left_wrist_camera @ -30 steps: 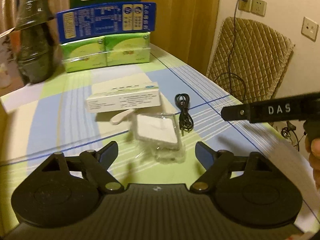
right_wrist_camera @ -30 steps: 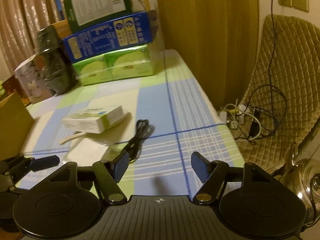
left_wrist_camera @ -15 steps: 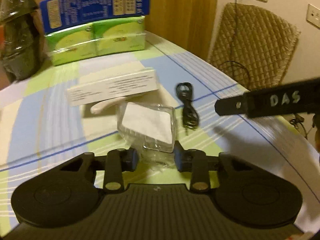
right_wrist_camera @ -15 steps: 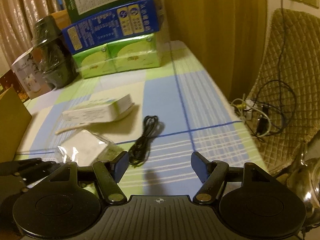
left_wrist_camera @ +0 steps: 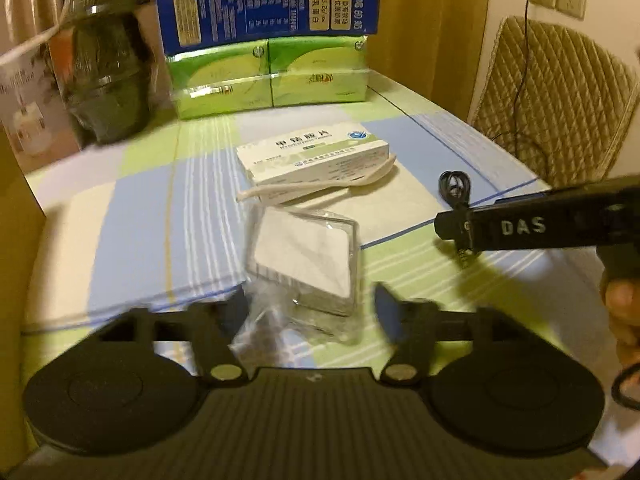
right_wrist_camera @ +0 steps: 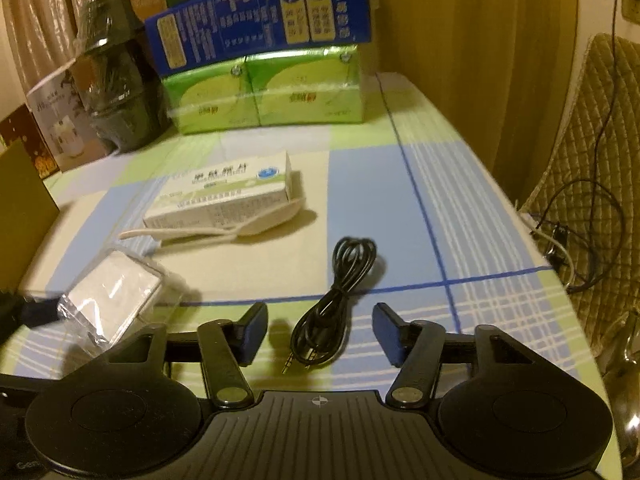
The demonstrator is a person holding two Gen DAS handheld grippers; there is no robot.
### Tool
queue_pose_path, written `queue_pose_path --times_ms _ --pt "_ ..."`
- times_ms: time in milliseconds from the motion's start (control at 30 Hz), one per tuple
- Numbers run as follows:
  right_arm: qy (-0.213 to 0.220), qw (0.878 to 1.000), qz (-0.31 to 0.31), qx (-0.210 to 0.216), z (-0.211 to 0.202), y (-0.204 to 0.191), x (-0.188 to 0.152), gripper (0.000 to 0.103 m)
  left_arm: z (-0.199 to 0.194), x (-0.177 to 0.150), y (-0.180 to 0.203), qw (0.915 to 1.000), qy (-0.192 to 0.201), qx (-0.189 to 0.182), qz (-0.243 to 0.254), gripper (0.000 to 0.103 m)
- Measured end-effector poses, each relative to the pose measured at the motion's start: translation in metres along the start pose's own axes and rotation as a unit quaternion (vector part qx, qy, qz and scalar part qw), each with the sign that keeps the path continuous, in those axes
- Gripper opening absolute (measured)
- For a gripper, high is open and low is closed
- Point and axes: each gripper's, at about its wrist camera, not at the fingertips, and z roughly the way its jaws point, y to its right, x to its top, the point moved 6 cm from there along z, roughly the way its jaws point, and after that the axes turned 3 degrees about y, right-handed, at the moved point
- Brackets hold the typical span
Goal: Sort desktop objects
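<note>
My left claw [left_wrist_camera: 308,304] is opening, w/ the clear plastic packet [left_wrist_camera: 304,256] between its fingers; the left side is blurred, so I cannot tell if a pad touches the wrapping, and I judge nothing is clamped. The packet lies on the bench [left_wrist_camera: 120,216], just in front of the white medicine box [left_wrist_camera: 316,156] and the pale spoon [left_wrist_camera: 320,188] beside it. It looks light, probably w/ a stiff square inside and loose crinkly film around. The film is slippery, I think, so better to take the hard edges of the square, not the loose tail of wrap.

My right claw [right_wrist_camera: 320,332] is closing, w/ the lower end of the coiled black audio cable [right_wrist_camera: 340,292] between its fingers, not pressed yet. The cable is soft and very light, the loops can slide apart. I would pinch across the bundle near the middle, not the plug [right_wrist_camera: 289,365], so that it does not hang down long.
</note>
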Motion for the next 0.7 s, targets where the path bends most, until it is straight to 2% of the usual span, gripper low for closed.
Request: queue_pose_path --times_ms 67,133,200,367,467,700 --pt "-0.001 1.000 -0.008 0.000 0.0006 -0.0029 0.0006 0.046 -0.0013 0.0013 0.0014 0.9997 0.011 0.011 0.021 0.071" --pt "-0.003 1.000 -0.013 -0.004 0.0006 -0.0044 0.0003 0.031 -0.0014 0.0028 0.0030 0.9993 0.018 0.014 0.031 0.071" --pt "-0.006 1.000 -0.012 -0.003 -0.0003 -0.0040 0.0000 0.026 -0.0006 0.0026 0.0030 0.9992 0.021 0.013 0.032 0.071" --pt "-0.010 1.000 -0.001 -0.003 -0.0015 -0.0012 0.0018 0.023 0.0035 -0.0001 0.0046 0.9990 0.023 0.015 0.035 0.070" --pt "-0.011 1.000 -0.002 0.000 -0.0019 -0.0020 0.0018 0.023 0.0042 0.0011 0.0031 0.9992 0.025 0.013 0.028 0.055" --pt "-0.014 1.000 0.006 0.009 -0.0029 -0.0040 0.0021 0.023 0.0072 0.0030 0.0045 0.9996 0.025 -0.010 0.008 0.043"
